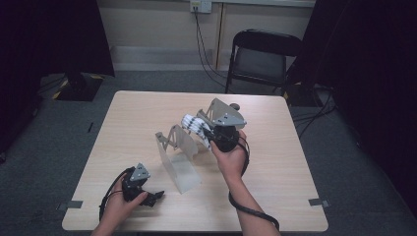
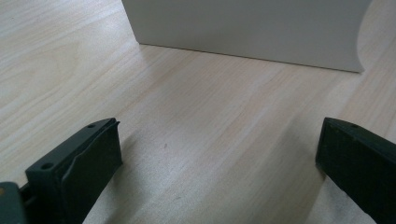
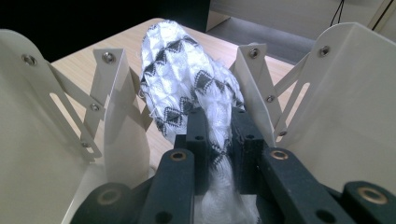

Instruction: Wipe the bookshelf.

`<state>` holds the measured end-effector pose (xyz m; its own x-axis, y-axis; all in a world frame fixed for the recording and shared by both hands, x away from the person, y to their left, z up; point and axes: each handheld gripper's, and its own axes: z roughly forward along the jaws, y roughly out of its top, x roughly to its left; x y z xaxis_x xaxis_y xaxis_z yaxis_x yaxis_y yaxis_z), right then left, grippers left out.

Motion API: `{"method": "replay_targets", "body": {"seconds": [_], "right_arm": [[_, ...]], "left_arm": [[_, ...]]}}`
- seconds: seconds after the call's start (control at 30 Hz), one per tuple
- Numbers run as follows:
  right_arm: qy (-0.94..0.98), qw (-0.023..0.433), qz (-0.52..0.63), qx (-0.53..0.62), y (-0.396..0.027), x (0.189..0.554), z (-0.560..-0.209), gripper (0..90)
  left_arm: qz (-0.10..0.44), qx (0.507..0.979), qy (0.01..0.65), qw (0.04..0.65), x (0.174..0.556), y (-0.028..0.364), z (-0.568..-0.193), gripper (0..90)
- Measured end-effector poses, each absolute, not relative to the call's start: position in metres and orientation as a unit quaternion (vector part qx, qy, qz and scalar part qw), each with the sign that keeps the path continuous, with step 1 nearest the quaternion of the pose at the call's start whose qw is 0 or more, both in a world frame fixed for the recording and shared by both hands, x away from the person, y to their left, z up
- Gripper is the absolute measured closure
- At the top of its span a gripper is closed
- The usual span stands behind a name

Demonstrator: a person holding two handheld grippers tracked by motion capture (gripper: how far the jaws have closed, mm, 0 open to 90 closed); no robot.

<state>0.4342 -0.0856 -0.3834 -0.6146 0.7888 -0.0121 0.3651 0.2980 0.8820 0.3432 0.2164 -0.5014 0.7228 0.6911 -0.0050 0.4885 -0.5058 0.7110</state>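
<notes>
Above the middle of the bench (image 1: pixel 275 196), your right gripper (image 1: pixel 216 133) has its fingers (image 3: pixel 198 140) clamped on a white cloth with a black diamond pattern (image 3: pixel 187 79), pinching it into a narrow waist while the rest of the fabric bulges free ahead of them. You hold it over the white folding rack (image 1: pixel 179 157), an accordion-style stand whose riveted scissor links join upright panels. From the right gripper view the cloth sits between two of those panels (image 3: pixel 32 116), so the grip at one end looks meant to let the fabric hang and be guided through the gap rather than bunching on top. Whether it is going in or coming out, I cannot tell from this.

Your left gripper (image 1: pixel 147 196) rests low near the bench's front edge, just in front of the rack's base panel (image 2: pixel 247 32). Its fingers (image 2: pixel 79 163) stand wide apart with nothing between them but bare wood. That position seems chosen to steady the light rack if the cloth drags on it; a snag on a rivet could tip or slide the stand.
</notes>
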Motion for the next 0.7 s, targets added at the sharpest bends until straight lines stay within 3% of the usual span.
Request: {"method": "replay_targets", "body": {"seconds": [0.7], "right_arm": [[0.816, 0.192, 0.382, 0.390, -0.078, 0.439, -0.463, 79.3]], "left_arm": [[0.141, 0.856, 0.346, 0.359, 0.343, 0.216, -0.502, 0.0]]}}
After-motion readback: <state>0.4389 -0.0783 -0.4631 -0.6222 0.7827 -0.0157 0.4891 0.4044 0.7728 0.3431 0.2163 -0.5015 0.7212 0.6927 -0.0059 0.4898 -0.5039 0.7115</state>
